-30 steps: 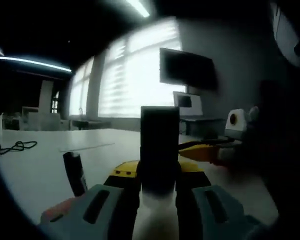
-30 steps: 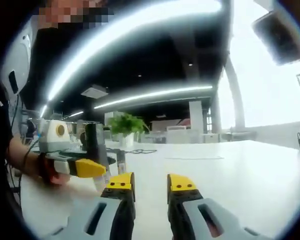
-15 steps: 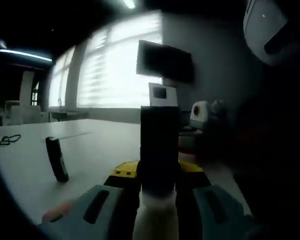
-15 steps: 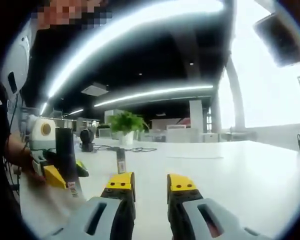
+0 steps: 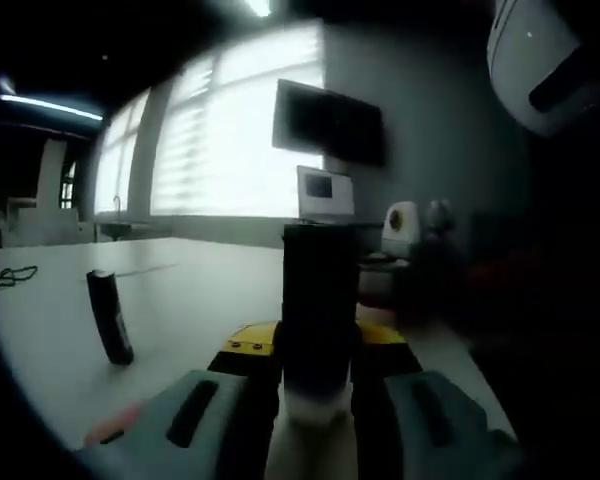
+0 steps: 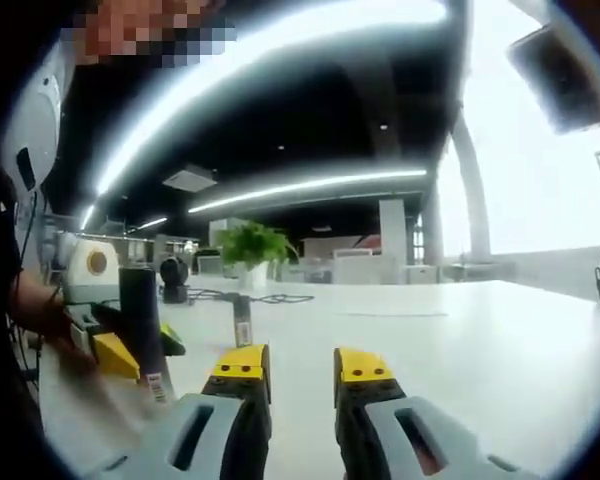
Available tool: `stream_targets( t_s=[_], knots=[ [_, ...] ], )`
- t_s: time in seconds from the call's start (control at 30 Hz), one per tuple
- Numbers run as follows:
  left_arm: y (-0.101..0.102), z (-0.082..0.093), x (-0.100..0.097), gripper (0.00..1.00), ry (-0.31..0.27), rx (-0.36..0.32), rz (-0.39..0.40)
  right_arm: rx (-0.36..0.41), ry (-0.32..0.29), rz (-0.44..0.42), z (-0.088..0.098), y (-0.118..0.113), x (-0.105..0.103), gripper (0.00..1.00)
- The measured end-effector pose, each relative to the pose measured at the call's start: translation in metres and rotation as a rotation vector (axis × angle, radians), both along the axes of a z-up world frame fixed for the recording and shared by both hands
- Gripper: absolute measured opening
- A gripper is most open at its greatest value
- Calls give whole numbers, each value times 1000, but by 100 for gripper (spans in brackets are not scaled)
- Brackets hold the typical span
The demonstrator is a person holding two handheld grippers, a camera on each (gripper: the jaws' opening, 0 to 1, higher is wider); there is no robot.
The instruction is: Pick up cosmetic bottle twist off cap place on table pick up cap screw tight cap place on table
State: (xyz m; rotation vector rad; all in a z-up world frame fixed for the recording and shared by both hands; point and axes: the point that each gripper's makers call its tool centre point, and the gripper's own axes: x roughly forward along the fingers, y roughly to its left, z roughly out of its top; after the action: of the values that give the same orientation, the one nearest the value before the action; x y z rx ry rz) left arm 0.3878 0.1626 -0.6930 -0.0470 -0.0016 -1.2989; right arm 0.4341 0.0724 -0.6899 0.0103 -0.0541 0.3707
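Note:
The cosmetic bottle (image 5: 320,300), black on top and white lower down, stands upright between the yellow-tipped jaws of my left gripper (image 5: 313,342), which is shut on it. In the right gripper view the same bottle (image 6: 140,310) shows at the left, held by the left gripper (image 6: 130,352) in a person's hand. My right gripper (image 6: 302,365) sits low over the white table (image 6: 460,340), open with nothing between its fingers, to the right of the bottle and apart from it.
A slim dark stick-like item (image 5: 110,318) stands slightly tilted on the table, also seen as the dark item (image 6: 242,322) ahead of the right jaws. A black cable (image 6: 270,297) and a potted plant (image 6: 252,250) lie farther back. Monitors (image 5: 325,190) stand by the bright window.
The left gripper with the bottle has swung toward the person and drawn back from the right gripper, the bottle now upright. The right gripper has stayed still and open.

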Motion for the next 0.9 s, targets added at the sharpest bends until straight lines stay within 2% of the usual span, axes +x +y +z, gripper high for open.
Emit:
stream_targets(
  t_s=[0.3, 0.53, 0.7, 0.8, 0.9],
  knots=[
    [4, 8, -1, 17, -10, -51, -2, -6, 3, 2, 0, 4, -1, 18],
    [4, 7, -2, 17, -34, -39, 1, -8, 3, 13, 1, 7, -1, 18],
    [5, 7, -2, 17, -34, -37, 5, 45, -8, 46, 8, 10, -6, 19],
    [6, 7, -2, 17, -28, -36, 11, 81, 10, 55, 10, 9, -6, 20],
    [6, 7, 0, 17, -31, -33, 23, 170, 24, 89, 22, 14, -13, 21]
  ],
)
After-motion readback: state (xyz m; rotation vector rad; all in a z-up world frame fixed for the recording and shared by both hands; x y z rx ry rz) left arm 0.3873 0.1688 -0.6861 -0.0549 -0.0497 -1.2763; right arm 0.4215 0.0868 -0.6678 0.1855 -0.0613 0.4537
